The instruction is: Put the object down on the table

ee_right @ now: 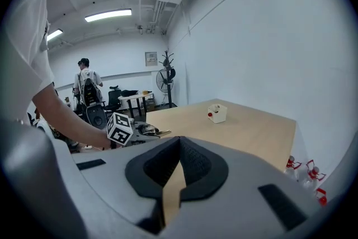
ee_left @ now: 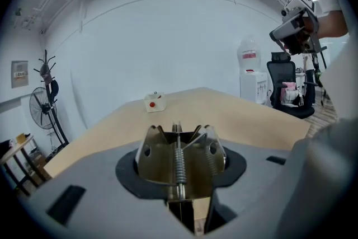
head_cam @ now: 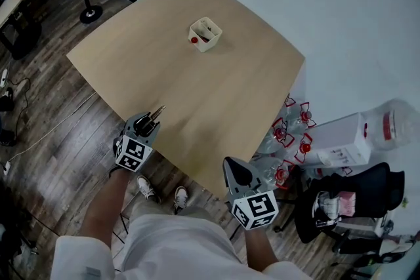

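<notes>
The metal object (head_cam: pixel 156 117), a thin brass-coloured piece with a coil spring along its middle, is not on the desk (head_cam: pixel 216 95) yet: it sits between the jaws of the left tool (head_cam: pixel 149 124), which are closed on it about half way and pinch its lower part. Its long axis follows the line of the tool, so its pointed end goes away from the person, toward the far right, and it shows just over the near left edge of the desk. In the left gripper view the wooden top lies ahead of the object and a little lower, so I judge that the free surface is forward and down from it, and that the coming move is a short lowering in that direction. The left hand is clearly the nearer one for this. The right tool (head_cam: pixel 231 164) is at the near corner of the desk, well apart to the right; its jaws meet at the tips and hold nothing. A small white box (head_cam: pixel 205 34) with a red spot stands far off on the desk, not in the way.
</notes>
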The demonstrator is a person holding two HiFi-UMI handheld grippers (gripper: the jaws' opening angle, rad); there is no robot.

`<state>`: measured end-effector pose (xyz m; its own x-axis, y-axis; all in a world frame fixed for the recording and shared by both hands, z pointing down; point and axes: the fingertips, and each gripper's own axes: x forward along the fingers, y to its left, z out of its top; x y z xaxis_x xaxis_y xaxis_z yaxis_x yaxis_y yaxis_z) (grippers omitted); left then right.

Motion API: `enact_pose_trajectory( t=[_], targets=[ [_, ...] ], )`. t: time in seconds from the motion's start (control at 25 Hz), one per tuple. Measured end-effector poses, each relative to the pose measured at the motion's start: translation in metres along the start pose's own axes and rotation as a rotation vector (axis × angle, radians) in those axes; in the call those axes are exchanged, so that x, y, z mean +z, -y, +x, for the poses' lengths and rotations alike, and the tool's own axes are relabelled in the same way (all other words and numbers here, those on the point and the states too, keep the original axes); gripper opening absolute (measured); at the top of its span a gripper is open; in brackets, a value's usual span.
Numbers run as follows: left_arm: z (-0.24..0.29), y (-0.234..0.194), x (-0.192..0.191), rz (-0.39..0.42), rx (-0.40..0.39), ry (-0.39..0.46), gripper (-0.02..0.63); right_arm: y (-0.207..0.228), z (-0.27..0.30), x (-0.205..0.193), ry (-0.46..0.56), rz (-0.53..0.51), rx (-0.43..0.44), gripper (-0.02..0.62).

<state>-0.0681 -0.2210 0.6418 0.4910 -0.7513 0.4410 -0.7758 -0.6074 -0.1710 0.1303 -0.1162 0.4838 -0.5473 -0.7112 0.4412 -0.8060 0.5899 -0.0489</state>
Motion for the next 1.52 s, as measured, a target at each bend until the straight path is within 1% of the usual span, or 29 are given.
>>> enact_pose_trajectory(
  t=[0.2, 0.48, 0.56, 0.84, 1.16, 1.4, 1.44, 1.52],
  targets=[
    [0.025, 0.005, -0.018, 0.090, -0.024, -0.088, 0.163, 0.003, 0.000, -0.008, -0.026, 0.013, -0.028, -0.002],
    [0.058, 0.006, -0.028, 0.243, -0.072, -0.160, 0.164, 0.007, -0.004, -0.017, -0.058, 0.025, -0.064, -0.002],
    [0.067, 0.003, -0.032, 0.273, -0.083, -0.180, 0.163, 0.007, -0.005, -0.020, -0.067, 0.031, -0.074, -0.002],
    [0.097, -0.018, -0.035, 0.297, -0.073, -0.210, 0.164, 0.005, -0.008, -0.031, -0.097, 0.055, -0.116, -0.002],
    [0.125, -0.025, -0.045, 0.383, -0.121, -0.244, 0.164, -0.001, -0.005, -0.041, -0.122, 0.076, -0.145, -0.002],
    [0.145, -0.043, -0.042, 0.411, -0.108, -0.249, 0.164, -0.009, -0.003, -0.053, -0.142, 0.086, -0.149, -0.002],
    [0.148, -0.047, -0.041, 0.408, -0.105, -0.253, 0.173, -0.010, -0.003, -0.055, -0.147, 0.088, -0.149, -0.002],
    [0.153, -0.054, -0.039, 0.378, -0.097, -0.262, 0.216, -0.013, -0.003, -0.058, -0.150, 0.091, -0.151, -0.002]
  ],
)
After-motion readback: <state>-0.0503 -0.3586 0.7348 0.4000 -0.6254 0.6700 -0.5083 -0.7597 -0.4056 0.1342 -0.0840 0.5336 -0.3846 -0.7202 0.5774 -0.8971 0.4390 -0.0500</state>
